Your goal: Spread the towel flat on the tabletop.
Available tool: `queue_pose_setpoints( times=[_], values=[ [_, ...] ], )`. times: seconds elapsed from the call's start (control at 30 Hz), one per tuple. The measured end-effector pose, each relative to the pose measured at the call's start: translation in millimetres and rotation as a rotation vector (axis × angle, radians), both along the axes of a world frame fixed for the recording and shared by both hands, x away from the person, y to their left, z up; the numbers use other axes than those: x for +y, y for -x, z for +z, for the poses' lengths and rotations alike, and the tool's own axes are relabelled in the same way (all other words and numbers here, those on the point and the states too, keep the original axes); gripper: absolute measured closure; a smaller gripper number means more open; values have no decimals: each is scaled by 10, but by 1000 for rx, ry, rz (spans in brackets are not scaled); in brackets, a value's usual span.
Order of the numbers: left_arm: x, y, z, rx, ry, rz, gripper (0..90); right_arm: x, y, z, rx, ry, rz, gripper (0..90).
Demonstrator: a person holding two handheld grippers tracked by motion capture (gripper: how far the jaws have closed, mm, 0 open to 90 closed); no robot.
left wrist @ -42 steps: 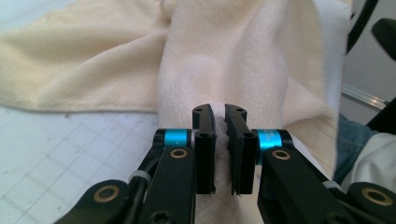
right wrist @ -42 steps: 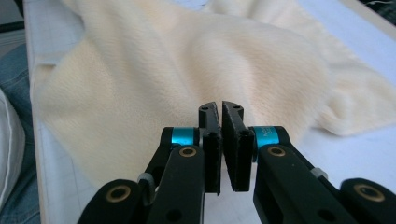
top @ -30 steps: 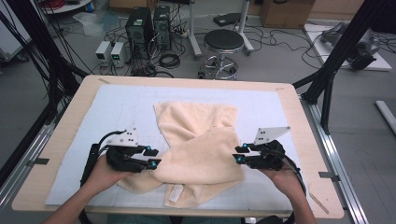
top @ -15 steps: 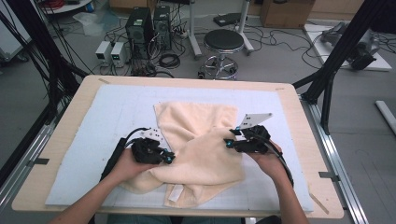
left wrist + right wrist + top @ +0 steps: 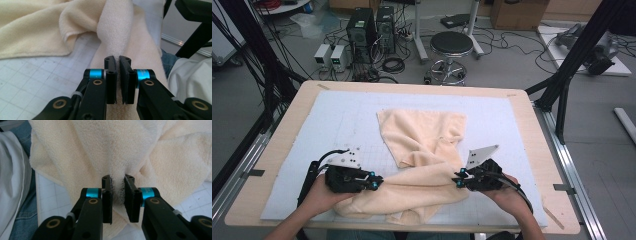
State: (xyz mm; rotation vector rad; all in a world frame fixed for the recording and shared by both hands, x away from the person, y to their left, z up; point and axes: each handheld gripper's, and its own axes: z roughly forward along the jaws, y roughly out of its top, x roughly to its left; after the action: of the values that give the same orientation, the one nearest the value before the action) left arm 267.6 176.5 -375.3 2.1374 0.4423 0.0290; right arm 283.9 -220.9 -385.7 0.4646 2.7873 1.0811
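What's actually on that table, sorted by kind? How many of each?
Cream towel: 1
Hand-held grippers: 2, the left gripper and the right gripper, each pinching the towel
White gridded mat: 1
Total: 4

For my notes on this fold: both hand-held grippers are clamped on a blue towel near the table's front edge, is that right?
Not quite: the towel is cream, not blue, as the high view shows. The rest holds: the left hand-held gripper and the right hand-held gripper are each shut on a fold of it near the front edge of the table.
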Motion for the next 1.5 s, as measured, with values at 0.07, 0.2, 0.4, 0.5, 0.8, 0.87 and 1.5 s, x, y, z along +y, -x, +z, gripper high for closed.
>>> queue_pose_setpoints(
  times=[0.07, 0.2, 0.4, 0.5, 0.8, 0.87, 1.5],
  values=[
    [-6, -92, 37, -16, 31, 20, 774, -44, 11, 91, -13, -45, -7, 682],
    [-12, -347, 69, -52, 86, 101, 730, -175, -72, 322, -46, -151, -36, 638],
    [-287, -714, -114, -14, 48, 139, 715, -243, -415, 408, -82, -152, -138, 641],
    [-467, -824, -264, 29, 14, 136, 643, -169, -602, 202, -44, -84, -167, 619],
    [-752, -986, -564, 90, -101, 96, 768, 52, -909, -284, 20, 52, -214, 609],
    [-743, -978, -558, 86, -113, 86, 829, 79, -956, -381, 74, 66, -207, 735],
    [474, -528, -170, -44, -145, 188, 848, -133, -314, -220, 106, -7, -181, 833]
  ],
)
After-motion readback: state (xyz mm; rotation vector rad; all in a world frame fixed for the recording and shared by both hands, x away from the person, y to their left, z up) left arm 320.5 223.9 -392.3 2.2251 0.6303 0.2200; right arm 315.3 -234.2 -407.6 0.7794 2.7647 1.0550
